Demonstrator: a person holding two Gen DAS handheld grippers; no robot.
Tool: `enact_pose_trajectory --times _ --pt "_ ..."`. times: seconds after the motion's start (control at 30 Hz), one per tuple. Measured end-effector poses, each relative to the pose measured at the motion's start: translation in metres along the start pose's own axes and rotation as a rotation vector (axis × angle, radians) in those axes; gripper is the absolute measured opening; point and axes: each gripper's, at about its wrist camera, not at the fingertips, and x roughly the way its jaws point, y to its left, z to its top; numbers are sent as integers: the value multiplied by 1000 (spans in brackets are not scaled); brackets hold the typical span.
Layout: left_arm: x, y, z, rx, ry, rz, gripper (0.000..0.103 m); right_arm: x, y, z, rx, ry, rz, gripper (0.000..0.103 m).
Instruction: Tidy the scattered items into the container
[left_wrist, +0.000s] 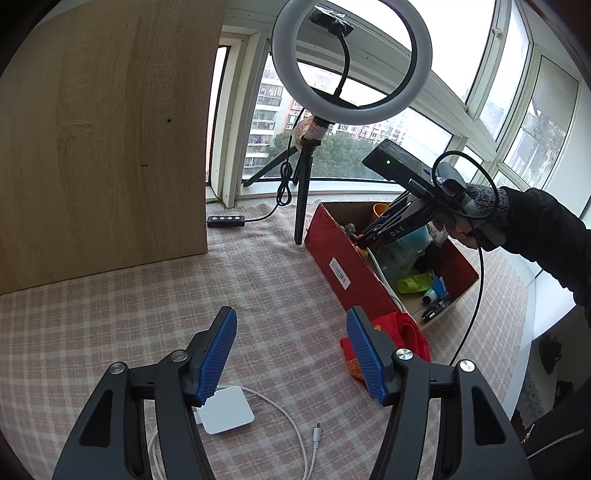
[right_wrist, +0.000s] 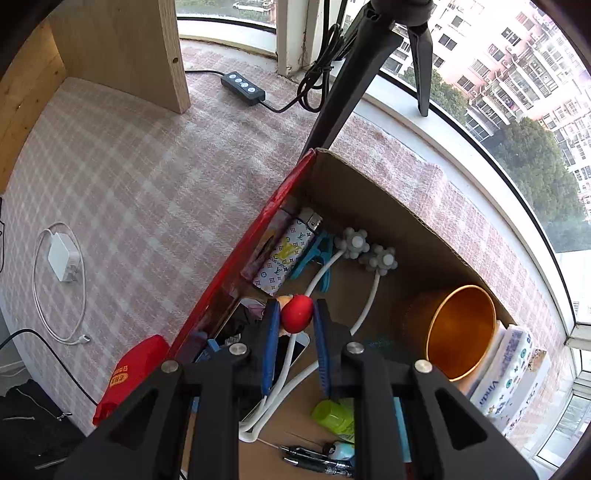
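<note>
My right gripper (right_wrist: 296, 308) points down into the red cardboard box (right_wrist: 229, 280), shut on a small red egg-shaped toy (right_wrist: 297, 314). In the left wrist view the right gripper (left_wrist: 365, 240) hangs over the box (left_wrist: 343, 266), held by a gloved hand. The box holds a patterned lighter (right_wrist: 291, 254), an orange cup (right_wrist: 461, 332), a tissue pack (right_wrist: 509, 373), a green tube (right_wrist: 332, 413), pens and a white cable. My left gripper (left_wrist: 291, 314) is open over the checked cloth with nothing between its fingers. A white charger (left_wrist: 225, 410) with its cable lies under it. A red pouch (left_wrist: 402, 332) lies against the box.
A ring light on a black tripod (left_wrist: 303, 192) stands just behind the box, its cable and inline control (left_wrist: 226, 220) on the cloth. A wooden panel (left_wrist: 103, 140) rises at the left. The window sill (right_wrist: 424, 125) curves behind, and the table edge is at the right.
</note>
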Motion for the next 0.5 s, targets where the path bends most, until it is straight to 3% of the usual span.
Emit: enact_pose_trajectory --times 0.23,0.43,0.5 --pt "3 -3 0 5 8 -7 60 17 -19 -6 42 31 -49 18" --pt "2 -4 1 6 5 -10 60 0 -23 -15 60 -14 26 18" --pt "2 -4 1 7 4 -11 60 -3 -19 -15 42 -15 12 18"
